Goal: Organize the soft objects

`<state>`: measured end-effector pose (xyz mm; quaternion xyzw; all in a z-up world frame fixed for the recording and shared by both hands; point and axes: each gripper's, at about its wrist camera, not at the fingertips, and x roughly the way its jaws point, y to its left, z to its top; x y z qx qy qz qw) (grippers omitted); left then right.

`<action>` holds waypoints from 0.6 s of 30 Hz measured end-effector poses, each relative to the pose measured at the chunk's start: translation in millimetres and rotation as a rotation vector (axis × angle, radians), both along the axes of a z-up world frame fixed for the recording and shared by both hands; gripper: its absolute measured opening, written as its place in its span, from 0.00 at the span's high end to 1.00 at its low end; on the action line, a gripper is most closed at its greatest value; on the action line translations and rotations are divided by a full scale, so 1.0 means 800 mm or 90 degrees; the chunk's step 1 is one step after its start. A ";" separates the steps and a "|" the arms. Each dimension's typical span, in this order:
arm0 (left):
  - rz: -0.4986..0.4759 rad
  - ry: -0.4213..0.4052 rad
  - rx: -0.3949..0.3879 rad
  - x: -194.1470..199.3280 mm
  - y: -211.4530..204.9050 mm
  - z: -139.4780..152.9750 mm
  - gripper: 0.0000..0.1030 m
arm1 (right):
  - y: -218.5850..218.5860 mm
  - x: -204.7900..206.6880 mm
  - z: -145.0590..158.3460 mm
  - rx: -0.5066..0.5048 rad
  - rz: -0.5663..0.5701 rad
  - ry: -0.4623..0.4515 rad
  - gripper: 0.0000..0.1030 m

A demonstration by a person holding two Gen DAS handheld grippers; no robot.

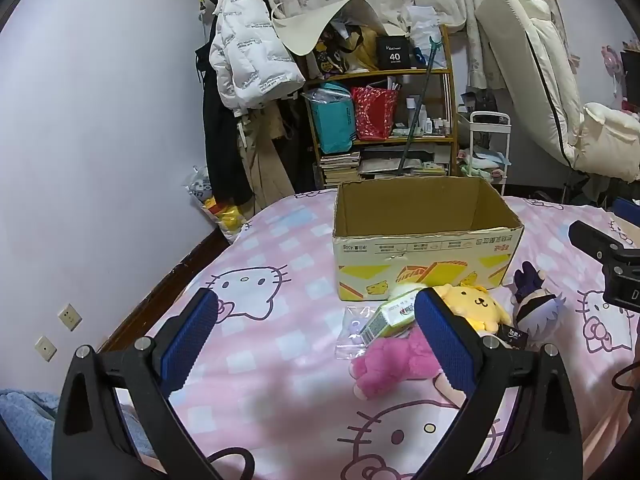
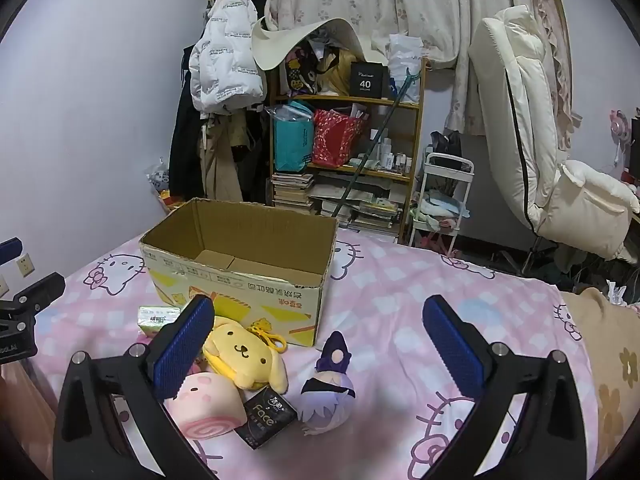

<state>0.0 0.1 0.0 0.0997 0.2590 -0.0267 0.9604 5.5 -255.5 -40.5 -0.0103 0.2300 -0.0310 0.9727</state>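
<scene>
An open cardboard box [image 1: 424,256] [image 2: 240,280] stands on the pink cat-print bedspread [image 1: 280,392]; nothing shows inside it. In front of it lie a yellow dog plush [image 1: 476,306] [image 2: 244,354], a pink fuzzy plush [image 1: 392,364], a purple-haired doll plush [image 1: 538,306] [image 2: 328,394], a pink swirl-roll plush [image 2: 208,406], a green tissue pack [image 1: 394,316] [image 2: 158,316] and a black "Face" packet [image 2: 266,420]. My left gripper [image 1: 316,340] hovers open above the bed, left of the pile. My right gripper [image 2: 318,344] is open above the doll plush, holding nothing.
A clear plastic wrapper [image 1: 354,332] lies beside the tissue pack. Beyond the bed stand a cluttered shelf [image 1: 384,112], hanging coats [image 1: 248,64], a white trolley [image 2: 440,200] and a cream recliner [image 2: 552,152]. A blue blanket [image 1: 24,424] lies at the lower left.
</scene>
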 end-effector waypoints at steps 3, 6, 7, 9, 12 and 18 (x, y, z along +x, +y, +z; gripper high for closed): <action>0.002 -0.002 0.004 0.000 -0.001 0.000 0.05 | 0.000 0.001 -0.001 -0.001 0.000 -0.002 0.00; 0.001 0.001 -0.001 0.001 0.000 0.000 0.05 | 0.000 0.001 -0.001 -0.002 0.001 -0.002 0.00; 0.001 0.000 0.000 0.001 0.000 0.000 0.05 | 0.000 0.001 -0.001 -0.001 0.001 -0.002 0.00; -0.001 0.001 -0.004 0.001 0.001 0.000 0.05 | 0.001 0.000 -0.002 0.000 0.002 -0.003 0.00; -0.002 0.003 -0.001 0.001 0.000 0.001 0.05 | 0.001 0.002 -0.003 -0.001 0.002 0.001 0.00; -0.001 0.002 0.003 0.001 -0.002 0.001 0.05 | 0.001 0.002 -0.003 0.000 0.001 0.002 0.00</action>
